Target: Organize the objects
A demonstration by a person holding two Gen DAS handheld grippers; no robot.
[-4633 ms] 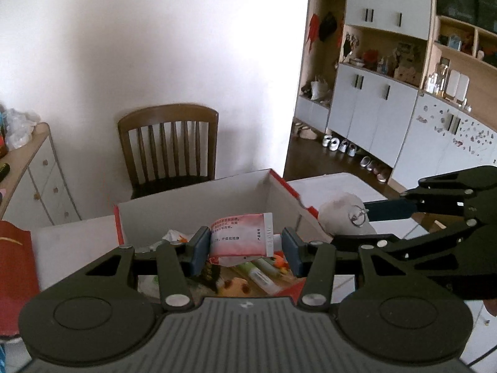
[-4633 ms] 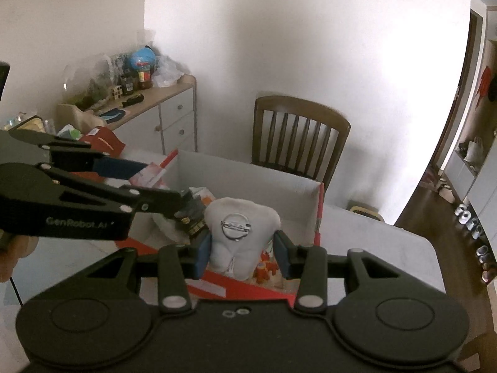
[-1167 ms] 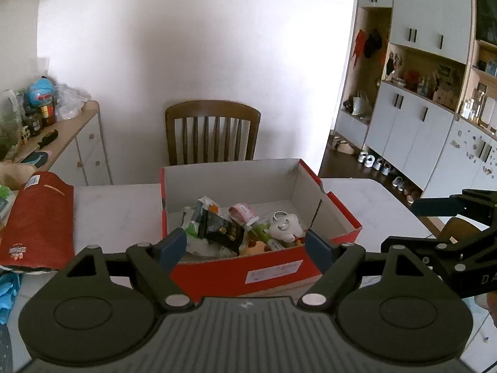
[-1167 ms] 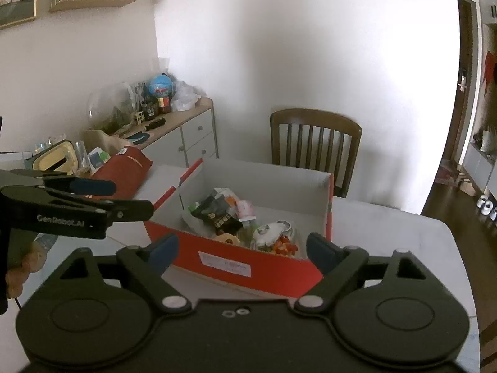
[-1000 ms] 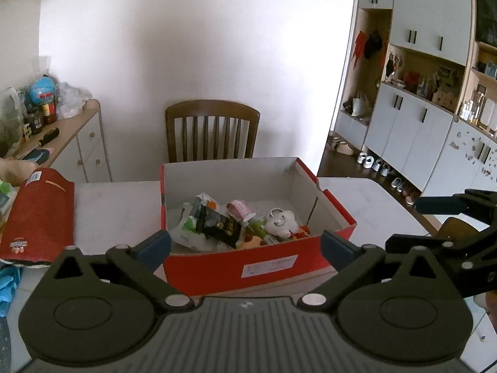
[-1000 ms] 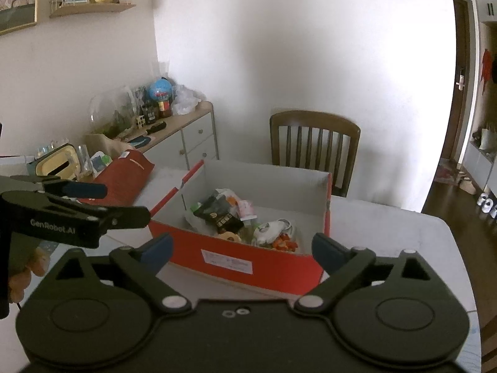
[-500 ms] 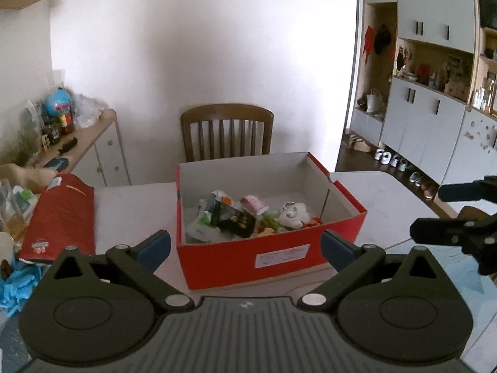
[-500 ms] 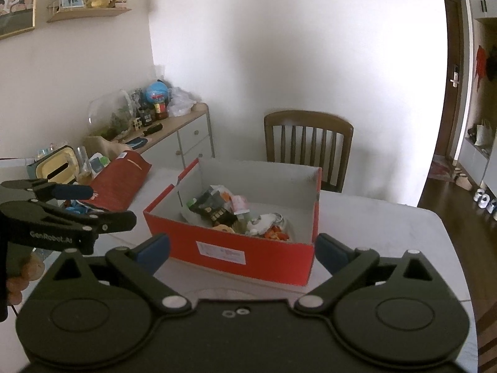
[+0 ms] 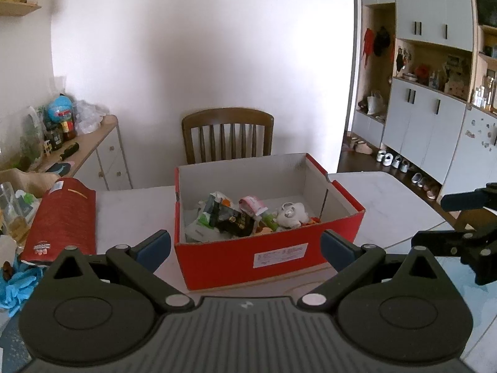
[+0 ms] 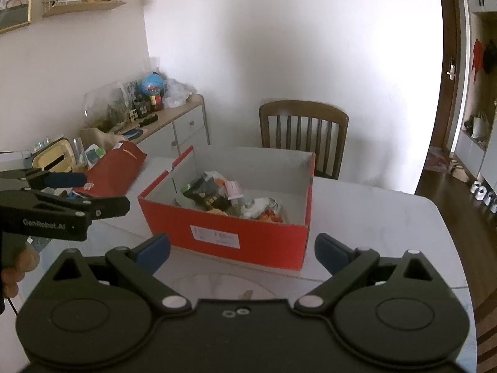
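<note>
A red open cardboard box (image 9: 267, 256) stands on the white table, also in the right wrist view (image 10: 236, 233). Inside lie a pink packet (image 9: 252, 204), a white plush tooth (image 9: 292, 213), a dark snack packet (image 9: 231, 217) and other small items. My left gripper (image 9: 245, 248) is open and empty, held back in front of the box. My right gripper (image 10: 242, 250) is open and empty, also short of the box's near wall. Each gripper shows at the edge of the other's view, with the left one in the right wrist view (image 10: 62, 205).
A red bag (image 9: 62, 217) lies on the table left of the box, with blue gloves (image 9: 14, 283) near it. A wooden chair (image 9: 228, 135) stands behind the table. A cluttered sideboard (image 9: 77, 152) is at the left, cabinets (image 9: 435, 118) at the right.
Both grippers let go of the pink packet and the plush tooth into the box, opened wide and pulled back and up away from it.
</note>
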